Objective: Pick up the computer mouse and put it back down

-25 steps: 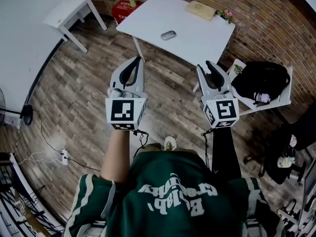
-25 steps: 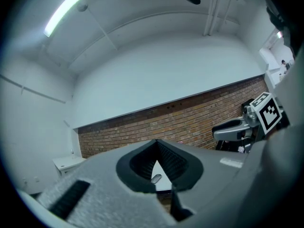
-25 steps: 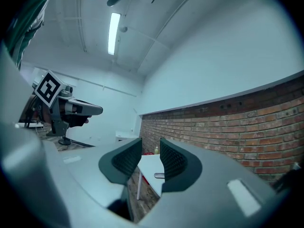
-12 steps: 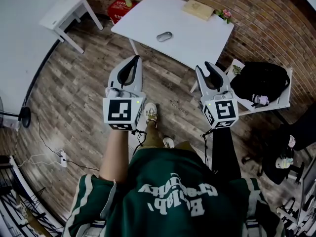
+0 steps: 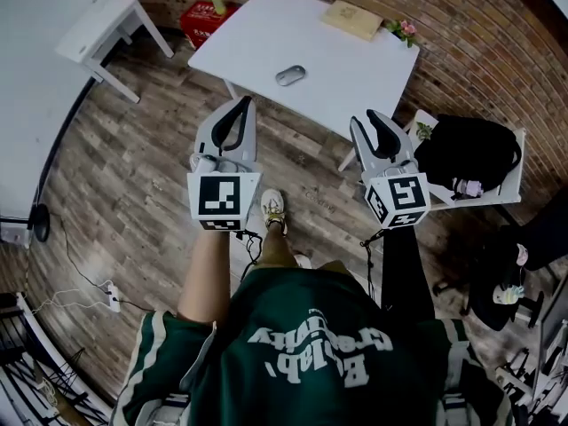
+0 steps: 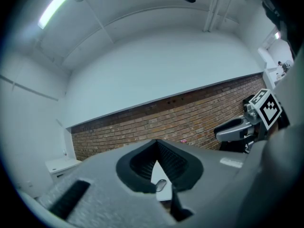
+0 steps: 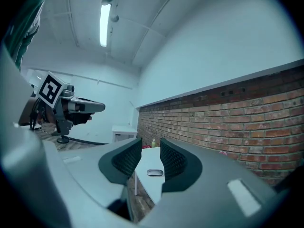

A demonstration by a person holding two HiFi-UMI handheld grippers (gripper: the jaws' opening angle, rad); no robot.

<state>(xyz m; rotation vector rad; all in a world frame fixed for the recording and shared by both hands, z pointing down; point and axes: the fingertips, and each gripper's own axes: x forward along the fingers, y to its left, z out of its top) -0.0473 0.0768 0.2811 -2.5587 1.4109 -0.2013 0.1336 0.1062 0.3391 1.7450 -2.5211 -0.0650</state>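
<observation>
Dark green jersey (image 5: 306, 344), white lettering, white-striped sleeves (image 5: 153, 362); pale sneaker (image 5: 272, 209). Grey, black-padded left gripper (image 5: 240, 109) and right gripper (image 5: 370, 119) each carry 1 black-and-white marker cube (image 5: 223, 198) and black cable (image 5: 252, 242).

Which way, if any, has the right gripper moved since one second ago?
Yes. The right gripper has moved toward the white table: in the right gripper view the table and the computer mouse show larger between its jaws.

Red brick wall (image 5: 497, 43) behind a white bench (image 5: 266, 34); grey-brown wood-plank floor (image 5: 133, 176); small white side table (image 5: 93, 25) at left; tube light (image 7: 105, 25) on the pale ceiling
</observation>
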